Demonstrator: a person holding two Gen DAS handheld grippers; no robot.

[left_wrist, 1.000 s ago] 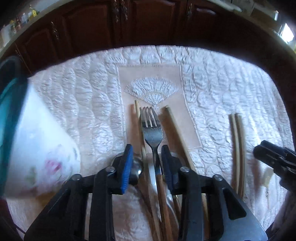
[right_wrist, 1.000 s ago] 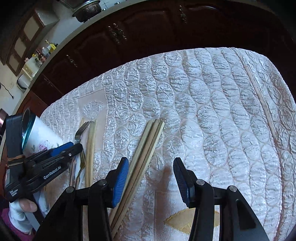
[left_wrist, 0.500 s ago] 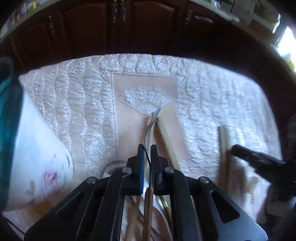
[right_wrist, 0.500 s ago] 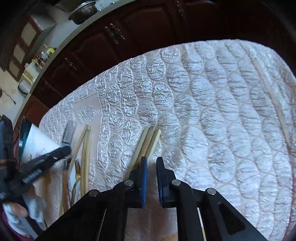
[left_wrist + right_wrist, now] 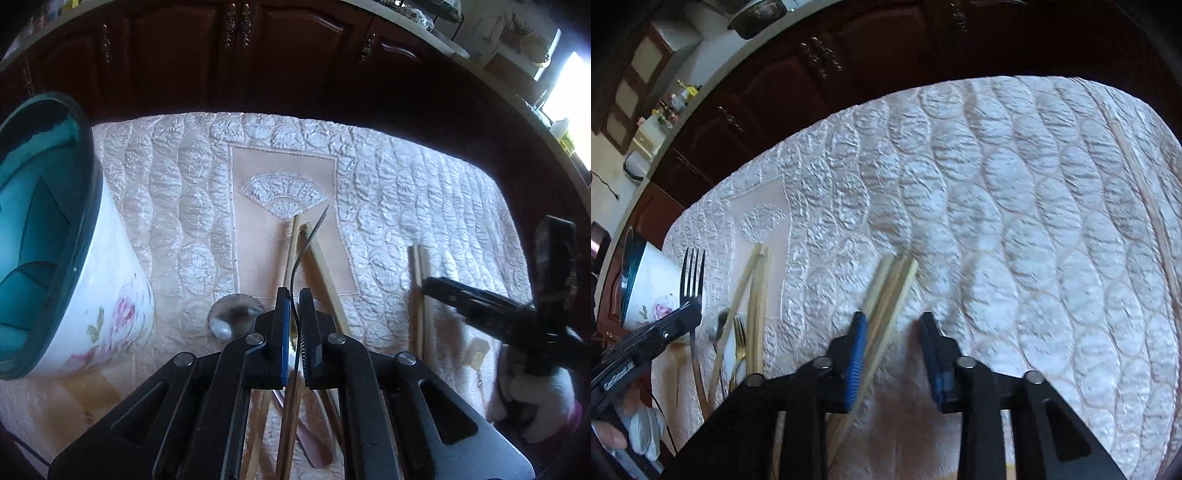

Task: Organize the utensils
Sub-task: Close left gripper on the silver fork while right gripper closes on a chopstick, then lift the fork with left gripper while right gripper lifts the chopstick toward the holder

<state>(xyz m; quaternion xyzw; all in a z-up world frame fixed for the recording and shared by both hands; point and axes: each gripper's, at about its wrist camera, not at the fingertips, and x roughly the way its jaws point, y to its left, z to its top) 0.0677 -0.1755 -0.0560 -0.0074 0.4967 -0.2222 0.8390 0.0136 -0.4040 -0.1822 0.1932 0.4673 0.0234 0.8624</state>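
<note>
My left gripper (image 5: 291, 295) is shut on a dark metal fork (image 5: 312, 234), which is held on edge above the cloth with its tines pointing away. The same fork (image 5: 692, 269) stands up from the left gripper (image 5: 690, 314) in the right wrist view. Under it lie two wooden chopsticks (image 5: 321, 269) and a spoon (image 5: 232, 317). My right gripper (image 5: 892, 321) is opening. A bundle of chopsticks (image 5: 892, 280) lies on the cloth between its jaws, close to the left pad and not pressed.
A white floral utensil holder (image 5: 92, 277) with a teal inside leans at the far left. A gold fork (image 5: 738, 332) lies beside another chopstick pair (image 5: 755, 295). The quilted cloth (image 5: 997, 221) covers the table. Dark wooden cabinets (image 5: 258, 55) stand behind.
My left gripper closed on the fork and lifted it off the cloth, turning it on edge. My right gripper shut by the chopstick bundle, then parted again around it.
</note>
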